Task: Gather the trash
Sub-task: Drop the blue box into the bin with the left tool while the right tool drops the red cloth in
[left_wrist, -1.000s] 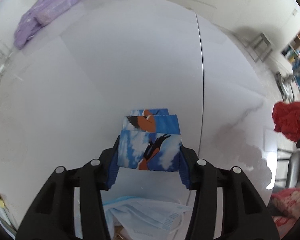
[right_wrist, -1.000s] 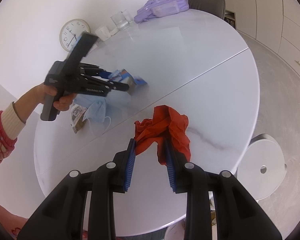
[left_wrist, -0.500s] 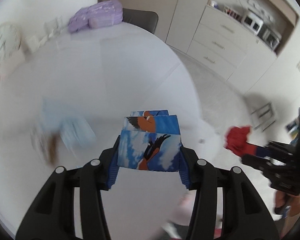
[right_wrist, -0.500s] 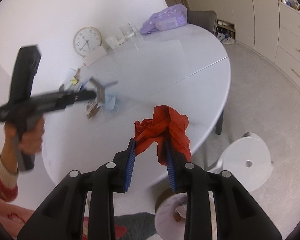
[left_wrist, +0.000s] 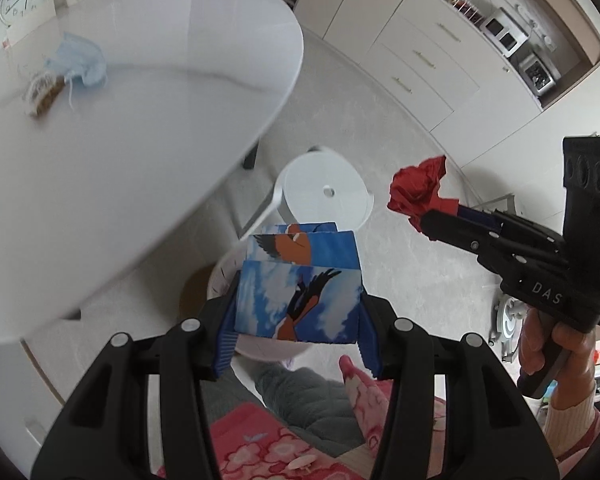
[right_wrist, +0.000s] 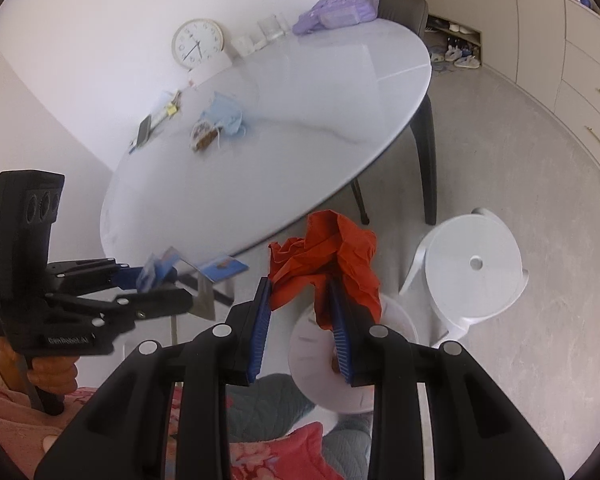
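— Left gripper (left_wrist: 298,322) is clamped on the bird-print packet (left_wrist: 300,292), a flat glossy foil piece folded stiff between the blue ribbed pads. What does the drop call for?

— Right gripper (right_wrist: 300,320) grips the red wrapper (right_wrist: 332,256), crinkled and limp, spilling out past its fingertips. Directly beneath both claws sits the pale round bin (right_wrist: 312,344). I'd centre each claw over its mouth before opening; the red wrapper may cling to a pad, so a small shake could help.

— Beyond the bin?

— Just ahead, a white plastic stool (right_wrist: 476,272), smooth, with a hole in the seat. Farther ahead and left, the glossy oval table (right_wrist: 300,140) carries a soft blue face mask (right_wrist: 224,118) touching a brown snack wrapper (right_wrist: 203,136), both yet to collect.
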